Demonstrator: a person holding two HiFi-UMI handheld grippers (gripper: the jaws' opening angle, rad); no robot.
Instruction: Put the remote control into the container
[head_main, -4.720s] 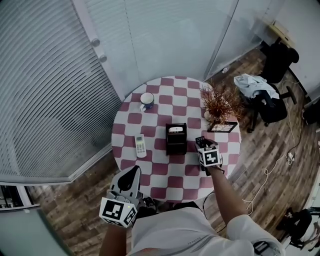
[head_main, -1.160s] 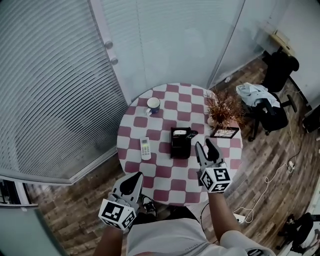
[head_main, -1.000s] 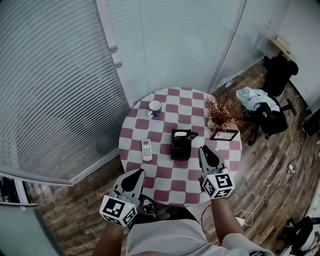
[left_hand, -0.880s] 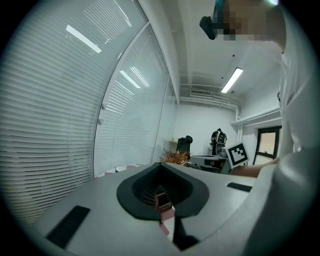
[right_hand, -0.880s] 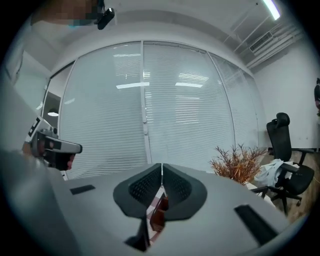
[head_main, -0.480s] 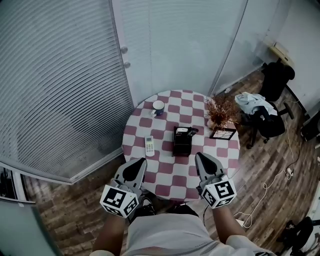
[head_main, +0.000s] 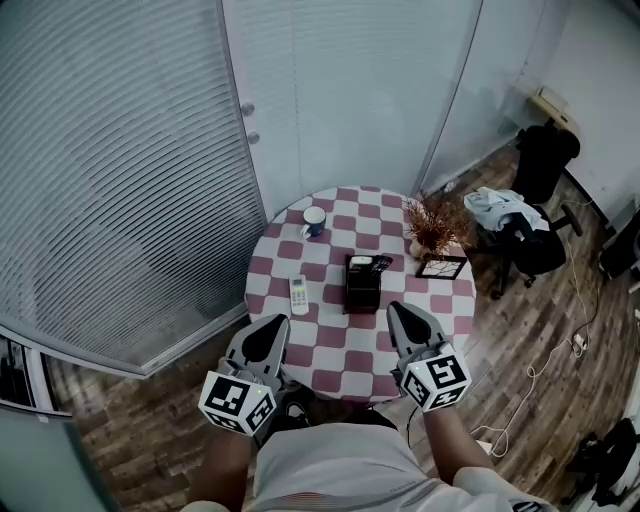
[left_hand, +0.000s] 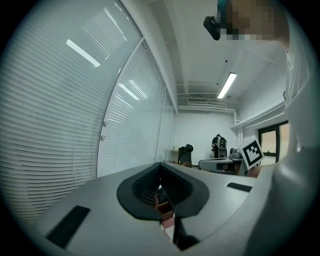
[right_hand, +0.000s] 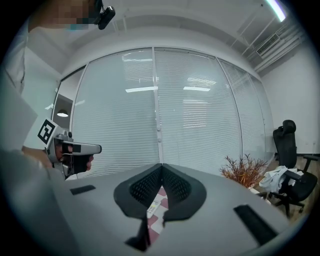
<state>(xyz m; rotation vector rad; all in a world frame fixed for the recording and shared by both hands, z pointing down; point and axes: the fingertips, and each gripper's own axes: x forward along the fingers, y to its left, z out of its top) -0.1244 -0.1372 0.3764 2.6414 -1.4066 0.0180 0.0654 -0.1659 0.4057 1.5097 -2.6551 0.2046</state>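
Remote control first: a dark slim remote control now appears to stand in the black box-shaped container, leaning out of its top corner. It is small in the head view, so that reading is not certain. The container stands well ahead of the right tool and a little to its left. A few seconds ago that tool was up against the container, and about a second ago it hung just short of it with its jaws spread. It has since drawn back to the near rim of the round bench with its red-and-white checked cloth. Its jaws are clenched on nothing; only cloth shows through the slit below them. The left tool is likewise clenched and empty at the near rim, and has only lifted slightly. A white remote handset has not moved: it lies flat on the cloth ahead of the left tool, just left of the container and apart from it. I judge the placing done for the dark one. If the white handset counts too, a further pick remains.
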